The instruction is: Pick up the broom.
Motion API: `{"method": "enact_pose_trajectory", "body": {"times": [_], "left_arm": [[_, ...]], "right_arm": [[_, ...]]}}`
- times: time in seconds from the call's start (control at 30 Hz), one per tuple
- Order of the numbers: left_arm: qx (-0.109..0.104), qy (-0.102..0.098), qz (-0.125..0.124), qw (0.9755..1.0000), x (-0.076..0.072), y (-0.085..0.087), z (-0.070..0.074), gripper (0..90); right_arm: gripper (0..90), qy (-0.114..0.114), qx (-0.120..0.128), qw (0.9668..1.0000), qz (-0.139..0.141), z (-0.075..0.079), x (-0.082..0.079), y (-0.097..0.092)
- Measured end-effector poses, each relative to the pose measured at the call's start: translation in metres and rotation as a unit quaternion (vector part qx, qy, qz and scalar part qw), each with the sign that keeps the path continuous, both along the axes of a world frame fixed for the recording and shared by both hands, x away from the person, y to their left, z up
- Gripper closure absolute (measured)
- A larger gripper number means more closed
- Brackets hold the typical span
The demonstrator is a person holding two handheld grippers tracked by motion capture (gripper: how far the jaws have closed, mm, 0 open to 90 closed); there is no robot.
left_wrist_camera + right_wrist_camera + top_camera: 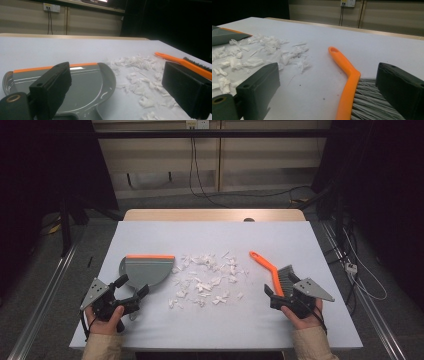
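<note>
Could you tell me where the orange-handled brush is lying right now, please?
In the high view the brush lies on the table's right side, right of the paper scraps, its bristles just ahead of the open right gripper.

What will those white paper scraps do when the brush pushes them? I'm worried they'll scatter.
The paper scraps look small, torn and crumpled, so probably very light and apt to scatter. They lie loose, not clumped, so the brush likely moves only some per stroke.
</note>
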State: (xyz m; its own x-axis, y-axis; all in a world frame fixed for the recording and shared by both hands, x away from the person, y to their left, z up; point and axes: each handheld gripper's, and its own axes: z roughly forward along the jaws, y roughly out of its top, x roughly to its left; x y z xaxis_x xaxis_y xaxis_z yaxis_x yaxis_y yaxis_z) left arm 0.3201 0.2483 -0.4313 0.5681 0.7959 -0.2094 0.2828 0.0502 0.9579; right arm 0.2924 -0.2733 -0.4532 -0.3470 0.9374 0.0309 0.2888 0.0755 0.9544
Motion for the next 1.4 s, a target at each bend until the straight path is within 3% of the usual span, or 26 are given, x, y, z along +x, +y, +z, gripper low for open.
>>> {"method": "enact_pose_trajectory", "body": {"times": [0.37,0.77,0.87,1.2,1.3,1.4], "left_arm": [[0.004,-0.005,-0.002,1.0000,0.000,0.000,0.001,8.6],[0.001,-0.009,-0.003,1.0000,0.000,0.000,0.002,8.6],[0.000,-0.008,-0.003,1.0000,0.000,-0.001,0.003,8.6],[-0.001,-0.007,-0.007,1.0000,0.002,-0.003,0.003,8.7],[-0.001,-0.006,-0.006,1.0000,0.002,-0.003,0.003,8.7],[-0.001,-0.006,-0.006,1.0000,0.002,-0.002,0.003,8.7]], "right_arm": [[4.8,0.002,-0.010,0.9999,0.008,0.001,0.003,0.004],[4.1,0.007,-0.019,0.9998,-0.006,0.016,0.028,0.000],[3.9,0.025,-0.016,0.9995,-0.007,0.019,0.038,-0.002],[7.6,0.081,-0.041,0.9959,-0.004,0.011,0.066,-0.005],[8.0,0.102,-0.056,0.9933,0.003,0.012,0.074,-0.008],[12.4,0.119,-0.053,0.9914,0.003,0.013,0.082,-0.012]]}}
